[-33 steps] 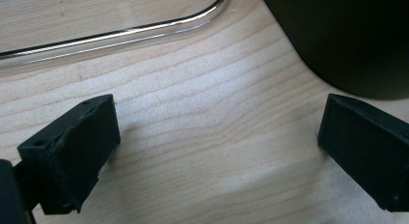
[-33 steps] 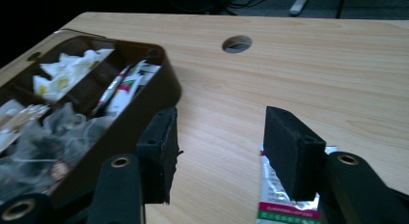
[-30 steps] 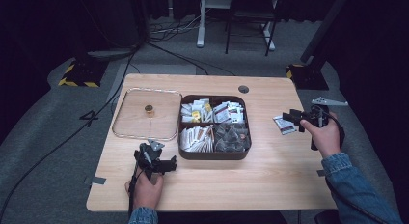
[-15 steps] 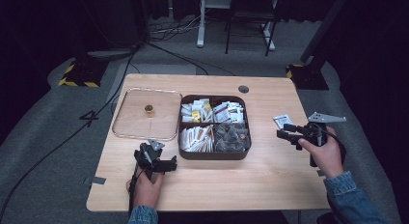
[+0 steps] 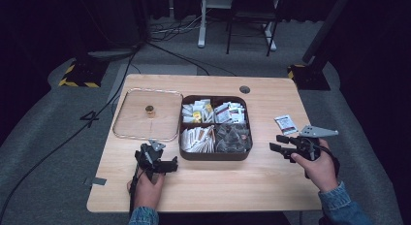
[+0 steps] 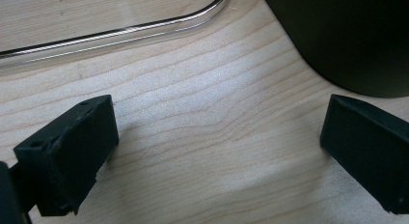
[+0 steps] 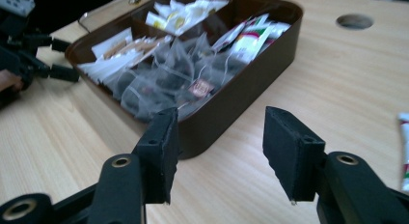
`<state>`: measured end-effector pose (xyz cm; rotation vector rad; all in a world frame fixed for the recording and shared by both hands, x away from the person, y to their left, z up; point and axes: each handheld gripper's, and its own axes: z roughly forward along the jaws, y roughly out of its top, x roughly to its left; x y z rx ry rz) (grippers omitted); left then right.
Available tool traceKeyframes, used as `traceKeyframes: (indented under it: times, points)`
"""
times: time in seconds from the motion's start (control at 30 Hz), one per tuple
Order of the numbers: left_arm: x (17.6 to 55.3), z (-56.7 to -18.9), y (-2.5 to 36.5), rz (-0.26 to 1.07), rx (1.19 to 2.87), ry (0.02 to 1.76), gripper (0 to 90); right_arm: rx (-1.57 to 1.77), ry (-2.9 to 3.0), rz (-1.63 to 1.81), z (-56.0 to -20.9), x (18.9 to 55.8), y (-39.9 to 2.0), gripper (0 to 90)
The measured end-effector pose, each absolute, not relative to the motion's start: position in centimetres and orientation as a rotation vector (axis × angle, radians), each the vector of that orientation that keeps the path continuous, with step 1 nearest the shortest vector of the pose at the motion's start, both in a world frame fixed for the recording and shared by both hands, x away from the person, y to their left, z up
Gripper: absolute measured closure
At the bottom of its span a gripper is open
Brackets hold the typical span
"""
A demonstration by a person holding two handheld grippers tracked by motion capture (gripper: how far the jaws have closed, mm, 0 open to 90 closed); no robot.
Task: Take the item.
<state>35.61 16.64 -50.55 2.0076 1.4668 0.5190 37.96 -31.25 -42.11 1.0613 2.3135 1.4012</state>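
Wooden worktop (image 5: 218, 186) in high view: dark box (image 5: 215, 154) of tea bags at centre, clear lid (image 5: 127, 119) beside it on the left. Left tool (image 5: 167, 165) rests near the box's front left corner, released. Right tool (image 5: 276, 143) sits right of the box, jaws apart, empty; a packet (image 5: 286, 124) lies just behind it.
Left gripper view: jaws wide over bare wood, lid edge (image 6: 120, 33) and box corner (image 6: 347, 35) ahead.
Right gripper view: right tool (image 7: 217, 154) released, its jaws just closing a little, nothing between, aimed at the box wall (image 7: 231, 108); packet (image 7: 404, 147) at right edge.
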Motion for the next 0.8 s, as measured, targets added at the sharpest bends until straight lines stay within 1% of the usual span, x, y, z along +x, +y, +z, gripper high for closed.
traceKeyframes:
  times: [0.5, 0.8]
  points:
    - [35.6, -50.5, 16.6, 0.519, 2.009, 1.466, 0.2, 0.982, 2.523, 1.268, -46.6, 37.7, -28.5, 44.6]
    - [35.6, -50.5, 16.6, 0.519, 2.010, 1.466, 0.2, 0.924, 2.584, 1.219, -48.3, 37.3, -27.0, 42.8]
